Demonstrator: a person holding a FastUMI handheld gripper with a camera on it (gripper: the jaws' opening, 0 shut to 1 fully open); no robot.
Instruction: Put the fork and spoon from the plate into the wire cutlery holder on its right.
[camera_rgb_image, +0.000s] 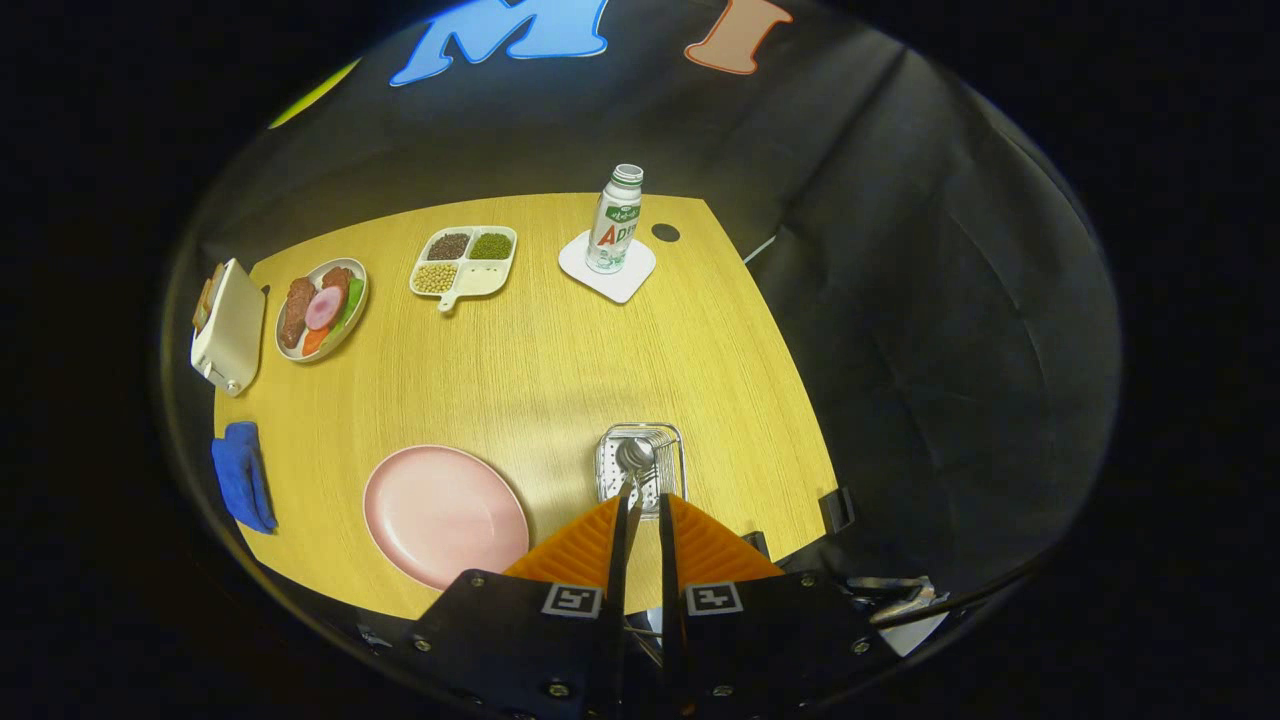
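My gripper hangs over the near side of the table, its fingers drawn close together on the handle of a metal spoon. The handle runs back between the fingers. The spoon's bowl points forward, over the mouth of the wire cutlery holder just ahead of the fingertips. Whether the bowl is inside the holder or just above it I cannot tell. Left of the holder lies the pink plate, with nothing on it. The glinting wires keep me from making out what else is inside the holder.
At the back stand a bottle on a white coaster, a divided dish of beans and a plate of food. A toaster and a blue cloth sit at the left edge. The table's right edge is near the holder.
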